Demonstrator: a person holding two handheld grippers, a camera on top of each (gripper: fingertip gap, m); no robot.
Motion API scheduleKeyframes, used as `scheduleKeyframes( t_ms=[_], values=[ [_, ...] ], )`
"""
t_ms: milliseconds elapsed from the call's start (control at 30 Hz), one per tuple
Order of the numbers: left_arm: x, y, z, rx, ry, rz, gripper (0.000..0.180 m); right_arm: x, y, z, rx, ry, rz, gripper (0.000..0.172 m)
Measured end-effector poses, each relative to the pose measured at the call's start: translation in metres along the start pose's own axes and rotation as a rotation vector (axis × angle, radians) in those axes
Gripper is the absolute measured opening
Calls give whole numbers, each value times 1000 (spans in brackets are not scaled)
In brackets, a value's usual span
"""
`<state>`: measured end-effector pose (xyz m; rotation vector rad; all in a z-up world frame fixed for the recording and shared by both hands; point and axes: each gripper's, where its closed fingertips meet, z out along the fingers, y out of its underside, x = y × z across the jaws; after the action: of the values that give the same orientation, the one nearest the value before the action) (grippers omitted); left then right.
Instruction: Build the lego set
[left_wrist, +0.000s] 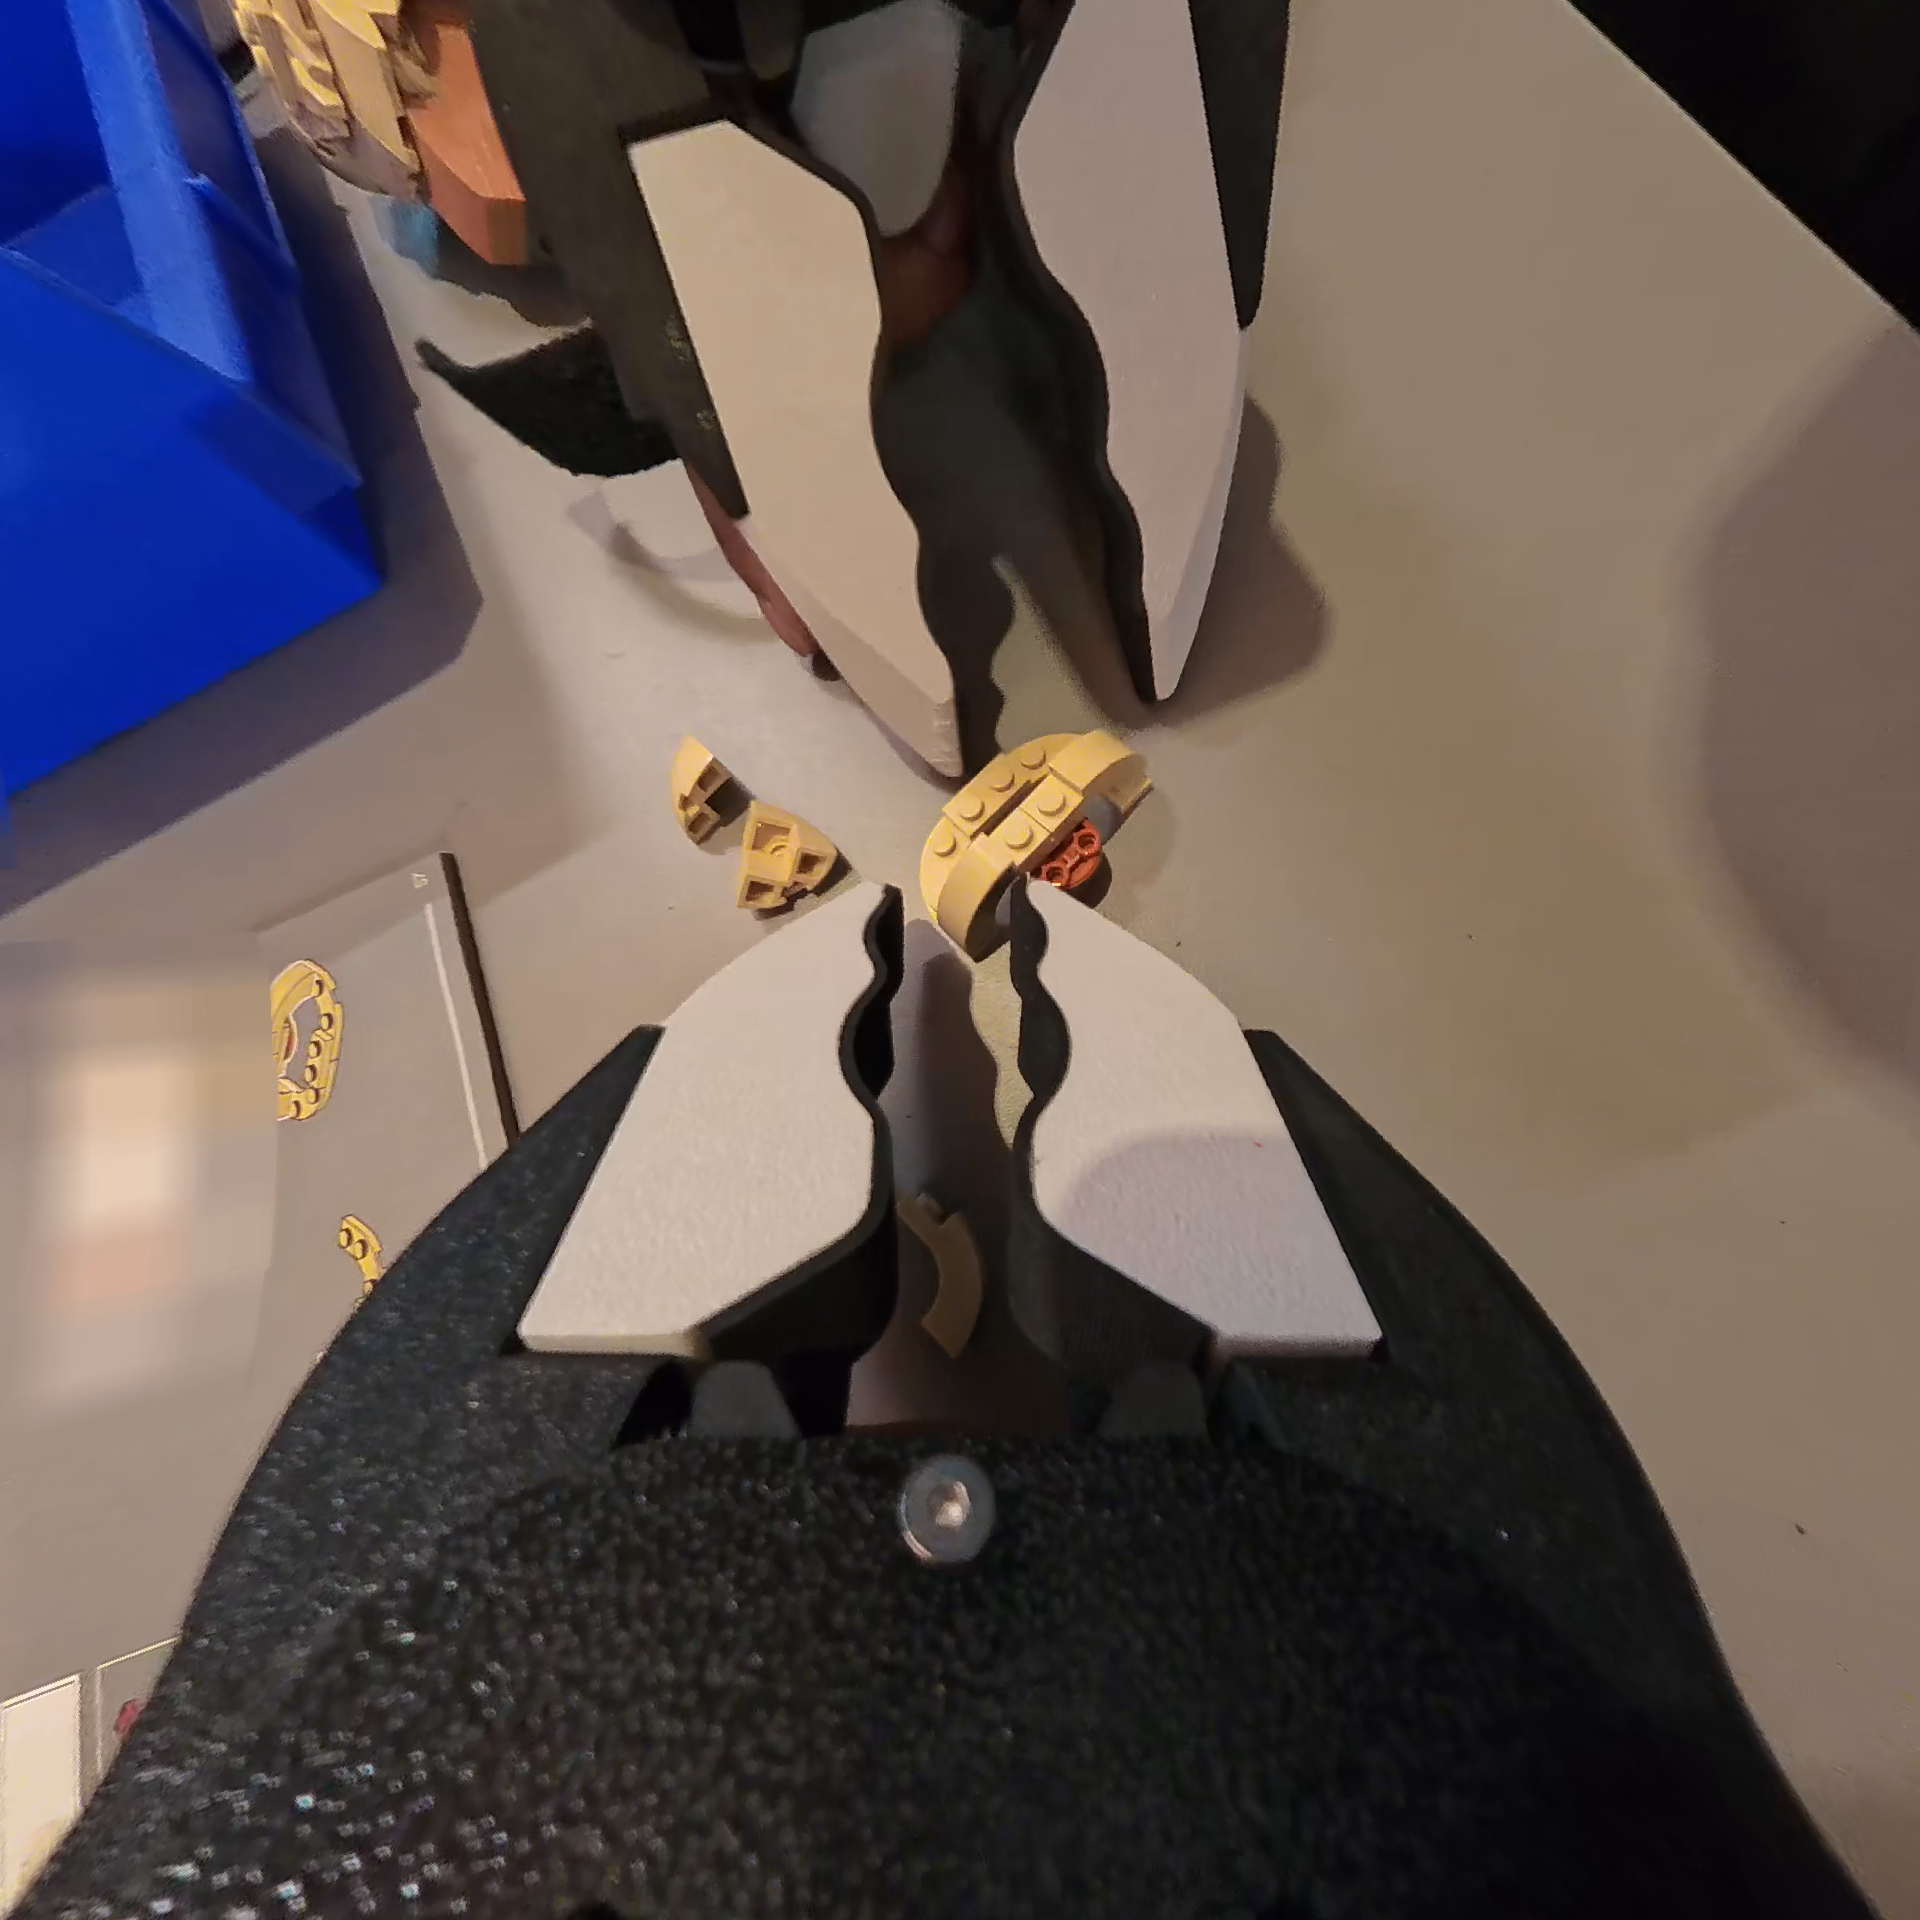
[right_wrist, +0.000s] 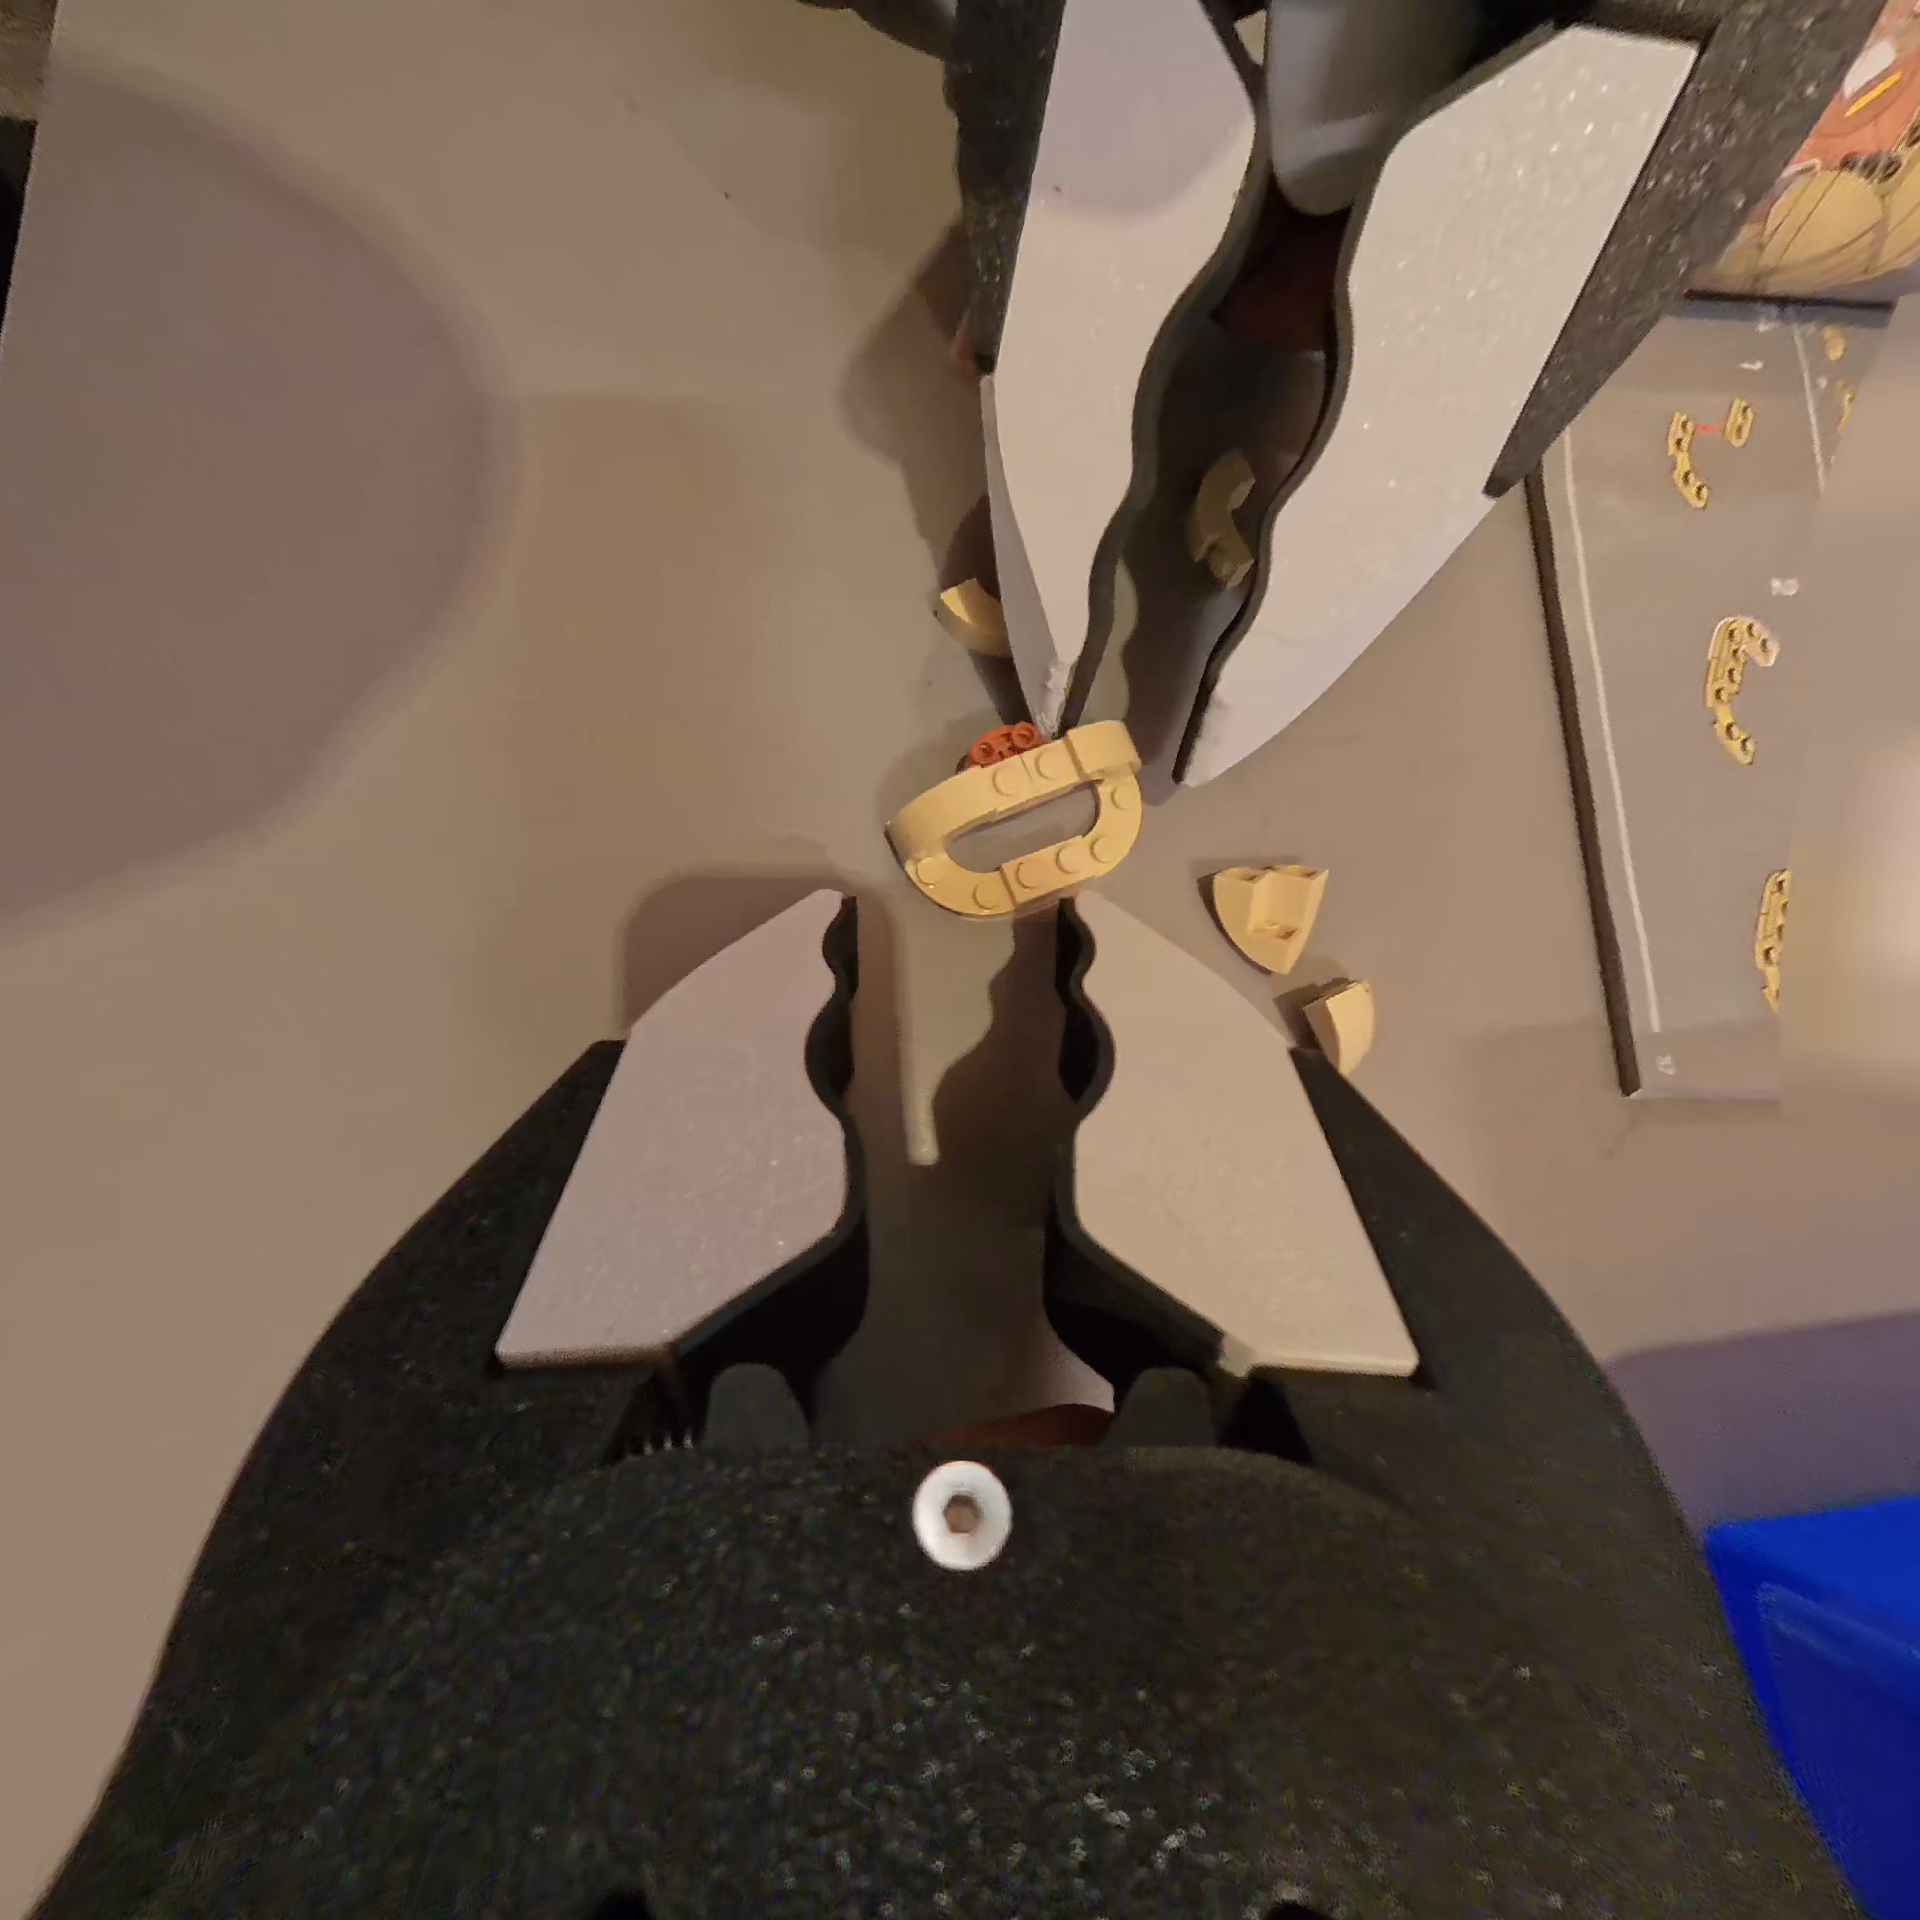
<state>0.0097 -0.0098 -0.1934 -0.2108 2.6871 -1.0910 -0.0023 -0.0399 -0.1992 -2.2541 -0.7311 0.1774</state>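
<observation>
A tan oval brick assembly (left_wrist: 1023, 821) with a small brown round piece (left_wrist: 1075, 862) on its side lies on the grey table. My left gripper (left_wrist: 954, 899) is open. One fingertip (left_wrist: 1029, 909) touches the assembly's near end, and the other stands clear of it. My right gripper (right_wrist: 958, 906) is open and faces the assembly (right_wrist: 1023, 826) from the opposite side. Its fingertip (right_wrist: 1070, 914) is at the assembly's rim and nothing is between its pads. A small tan curved piece (left_wrist: 940, 1278) shows through the gap low between the left fingers.
Two loose tan quarter-dome bricks (left_wrist: 701, 790) (left_wrist: 779, 857) lie just left of the assembly. An open instruction booklet (left_wrist: 395, 1039) lies beyond them. A blue bin (left_wrist: 156, 416) stands at the far left. A printed box (right_wrist: 1849, 156) stands behind the booklet. Both grippers' tips are close together, under 4 cm apart.
</observation>
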Motion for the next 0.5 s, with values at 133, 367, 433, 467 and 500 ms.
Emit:
scheduleKeyframes(
  t_ms=[133,367,433,467,500],
  values=[
    [1,0,0,0,2,-1,19,3,-1,-2,29,-18,-78,43],
    [1,0,0,3,7,-1,19,7,-2,2,36,-126,-155,53],
    [1,1,0,1,8,-1,19,8,-3,3,36,-136,-162,56],
    [2,1,0,1,8,-2,19,11,-4,4,35,-132,-155,56],
    [2,1,0,1,8,-3,19,14,-4,5,33,-127,-147,55]
  ],
)
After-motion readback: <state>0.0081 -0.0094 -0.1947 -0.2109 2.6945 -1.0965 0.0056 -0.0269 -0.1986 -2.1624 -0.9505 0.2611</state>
